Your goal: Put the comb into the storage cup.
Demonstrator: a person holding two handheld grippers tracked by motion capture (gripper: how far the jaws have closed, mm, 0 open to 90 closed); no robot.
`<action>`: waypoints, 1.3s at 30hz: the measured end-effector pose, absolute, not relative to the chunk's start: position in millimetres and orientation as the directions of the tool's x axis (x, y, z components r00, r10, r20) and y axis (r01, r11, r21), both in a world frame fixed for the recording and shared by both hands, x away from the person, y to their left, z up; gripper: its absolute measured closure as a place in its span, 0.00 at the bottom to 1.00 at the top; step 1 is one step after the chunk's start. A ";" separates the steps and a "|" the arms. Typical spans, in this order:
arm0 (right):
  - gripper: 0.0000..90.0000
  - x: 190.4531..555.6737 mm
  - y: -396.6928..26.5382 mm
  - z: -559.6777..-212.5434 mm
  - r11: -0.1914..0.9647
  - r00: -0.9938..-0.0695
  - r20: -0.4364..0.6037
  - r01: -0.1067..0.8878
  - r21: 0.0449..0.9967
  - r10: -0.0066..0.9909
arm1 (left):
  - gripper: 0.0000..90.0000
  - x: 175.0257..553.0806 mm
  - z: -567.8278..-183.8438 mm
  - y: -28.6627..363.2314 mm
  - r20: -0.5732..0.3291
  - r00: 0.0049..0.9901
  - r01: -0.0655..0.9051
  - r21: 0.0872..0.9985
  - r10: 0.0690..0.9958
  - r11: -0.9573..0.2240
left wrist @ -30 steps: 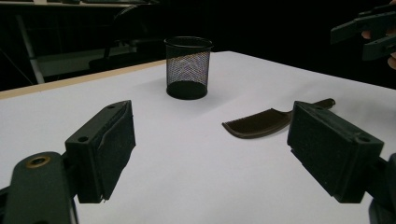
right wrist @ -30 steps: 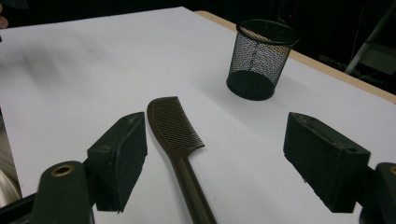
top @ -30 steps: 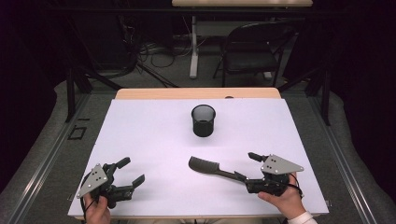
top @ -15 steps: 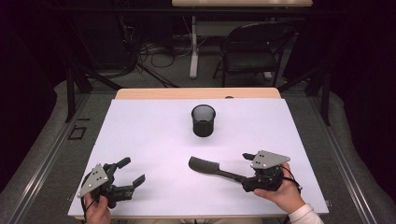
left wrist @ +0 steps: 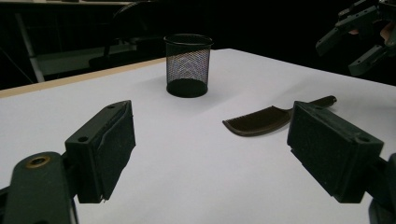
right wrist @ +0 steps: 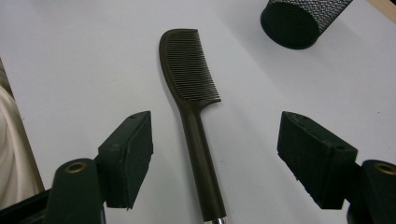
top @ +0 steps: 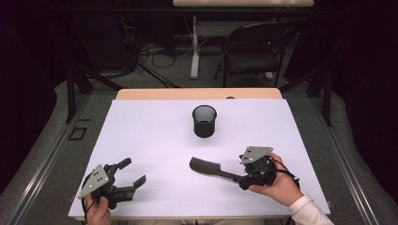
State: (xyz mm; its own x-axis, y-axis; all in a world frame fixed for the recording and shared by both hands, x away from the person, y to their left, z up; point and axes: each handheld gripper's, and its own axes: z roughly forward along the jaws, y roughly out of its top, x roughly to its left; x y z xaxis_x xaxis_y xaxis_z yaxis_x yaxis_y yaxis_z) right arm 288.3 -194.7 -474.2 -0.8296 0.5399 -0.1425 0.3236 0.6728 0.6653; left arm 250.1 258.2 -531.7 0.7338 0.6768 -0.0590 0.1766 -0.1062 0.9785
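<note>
Left hand-held gripper [top: 130, 181] rests near the front-left corner of the bench [top: 141, 126] — jaws spread wide, nothing between them. Centre, toward the back: black mesh cup [top: 204, 121], upright. In front of it the dark comb [top: 212, 168] lies flat on the white surface, teeth end to the left, handle to the right. Right hand-held gripper [top: 251, 176] sits over the handle end — jaws have just been closing, straddling the handle, pads not touching it.
</note>
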 end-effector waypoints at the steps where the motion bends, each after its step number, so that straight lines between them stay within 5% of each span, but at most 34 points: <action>1: 0.30 288.4 -193.0 -474.3 0.677 -0.830 -0.137 0.332 0.657 0.540 | 0.17 250.1 -531.7 258.2 -0.059 0.734 0.177 0.978 0.676 -0.106; 15: 0.32 305.4 -170.9 -482.5 0.767 -0.857 -0.092 0.401 0.500 0.508 | 0.17 250.4 -531.8 257.9 -0.058 0.735 0.178 0.978 0.676 -0.111; 39: 0.41 317.7 -139.4 -482.6 0.834 -0.887 -0.120 0.363 0.415 0.445 | 0.17 250.7 -532.1 257.7 -0.060 0.734 0.182 0.977 0.677 -0.110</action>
State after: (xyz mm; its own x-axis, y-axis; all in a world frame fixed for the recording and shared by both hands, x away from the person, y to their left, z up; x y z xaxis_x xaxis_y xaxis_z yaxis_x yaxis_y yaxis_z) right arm 317.7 -139.4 -482.6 -0.8874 0.4452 -0.1196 0.3626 0.8343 0.4152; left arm 250.7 257.7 -532.1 0.7338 0.6768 -0.0601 0.1816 -0.1101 0.9772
